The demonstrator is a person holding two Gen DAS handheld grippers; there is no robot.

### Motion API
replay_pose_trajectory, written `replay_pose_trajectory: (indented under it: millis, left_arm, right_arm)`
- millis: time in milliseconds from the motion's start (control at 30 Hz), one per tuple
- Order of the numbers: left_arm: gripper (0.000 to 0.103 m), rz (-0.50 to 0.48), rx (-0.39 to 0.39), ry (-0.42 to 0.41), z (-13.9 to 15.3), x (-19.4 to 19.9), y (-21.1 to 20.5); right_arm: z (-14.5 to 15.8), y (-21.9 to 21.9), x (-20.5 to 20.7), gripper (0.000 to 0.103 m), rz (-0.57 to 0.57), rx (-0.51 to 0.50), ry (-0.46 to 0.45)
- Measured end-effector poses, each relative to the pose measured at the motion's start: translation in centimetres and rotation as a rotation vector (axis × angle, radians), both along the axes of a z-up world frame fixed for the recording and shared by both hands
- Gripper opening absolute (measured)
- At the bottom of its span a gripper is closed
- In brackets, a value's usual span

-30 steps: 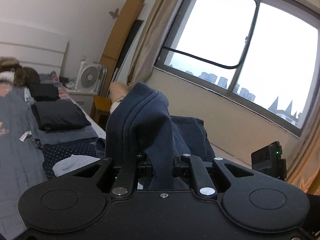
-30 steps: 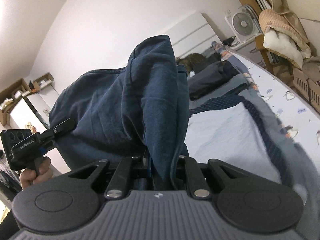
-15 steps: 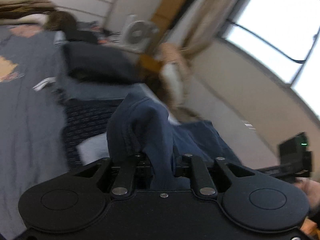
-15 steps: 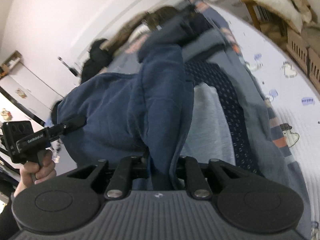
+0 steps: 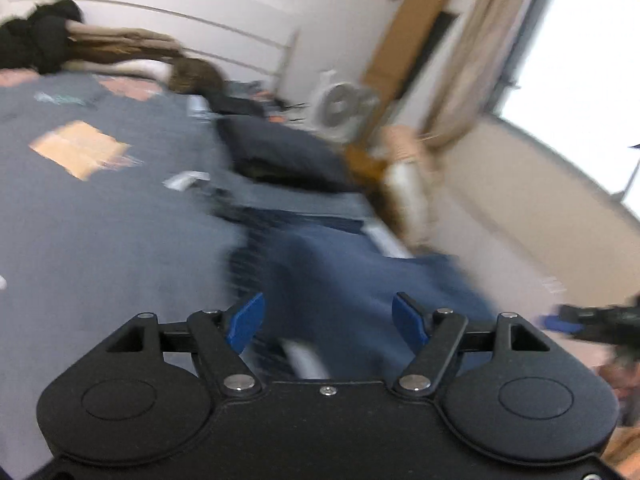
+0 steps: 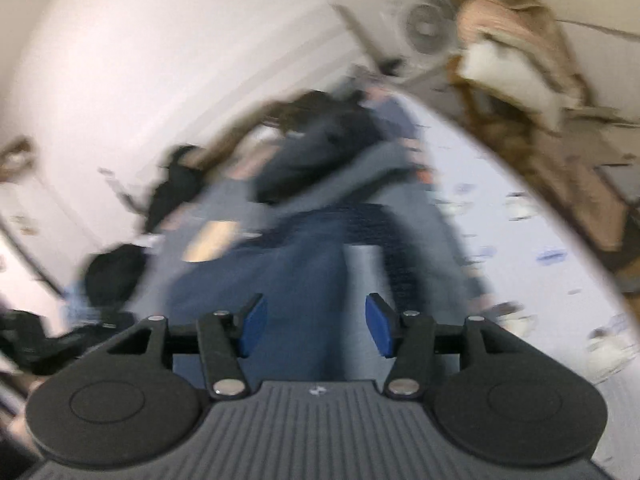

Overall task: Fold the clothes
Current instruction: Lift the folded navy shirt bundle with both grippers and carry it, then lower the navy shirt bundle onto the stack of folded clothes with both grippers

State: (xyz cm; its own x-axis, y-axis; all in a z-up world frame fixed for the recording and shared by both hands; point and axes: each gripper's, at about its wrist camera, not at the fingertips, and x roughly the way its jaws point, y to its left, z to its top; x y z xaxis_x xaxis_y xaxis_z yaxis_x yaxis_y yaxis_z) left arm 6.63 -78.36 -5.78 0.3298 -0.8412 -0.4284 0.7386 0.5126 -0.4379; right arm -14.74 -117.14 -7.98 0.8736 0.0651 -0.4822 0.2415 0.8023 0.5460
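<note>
A navy blue sweatshirt (image 5: 360,280) lies blurred on the bed just beyond my left gripper (image 5: 328,318), whose blue pads (image 5: 245,320) stand wide apart with nothing between them. In the right wrist view the same sweatshirt (image 6: 288,280) spreads out ahead of my right gripper (image 6: 312,324), which is also open, its pads clear of the cloth. The right gripper (image 5: 596,322) shows at the right edge of the left wrist view, and the left gripper (image 6: 36,344) at the left edge of the right wrist view. Both views are smeared by motion.
A grey garment (image 5: 100,220) with an orange patch covers the bed on the left. Dark folded clothes (image 5: 280,152) are stacked further back, with more clothing (image 6: 320,148) near the headboard. A fan (image 5: 340,108), a chair with cushions (image 6: 504,64) and a curtained window (image 5: 580,60) flank the bed.
Both grippers have opened and let go of the navy sweatshirt, which has dropped from hanging in the air onto the bed. The cameras have swung down toward the bed.
</note>
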Motion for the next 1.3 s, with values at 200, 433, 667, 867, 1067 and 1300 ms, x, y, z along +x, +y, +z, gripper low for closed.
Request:
replay_pose_trajectory:
  millis: [200, 433, 667, 867, 1067, 1300]
  left_arm:
    - [0.070, -0.038, -0.041, -0.014, -1.1, -6.7, 0.0]
    - [0.068, 0.020, -0.018, 0.140, -2.1, 1.7, -2.1]
    - [0.068, 0.058, 0.095, 0.251, -4.1, 7.5, -7.3]
    - [0.061, -0.005, 0.097, 0.277, -4.7, 8.3, -10.3]
    - [0.016, -0.174, -0.166, 0.114, -1.9, 5.4, -8.9]
    - [0.066, -0.005, -0.055, 0.166, -5.1, 7.2, -8.7]
  right_arm:
    - [-1.6, 4.3, -1.1, 0.056, 0.136, -0.007, 0.005]
    - [-3.6, 4.4, -3.2, 0.056, 0.048, 0.069, -0.002]
    - [-4.8, 4.7, -1.8, 0.057, 0.023, 0.087, -0.017]
    - [-5.2, 5.1, -1.7, 0.059, 0.015, 0.105, -0.034]
    - [-5.0, 5.4, -2.0, 0.059, 0.020, 0.123, -0.046]
    - [-4.6, 6.4, -2.4, 0.059, 0.036, 0.128, -0.073]
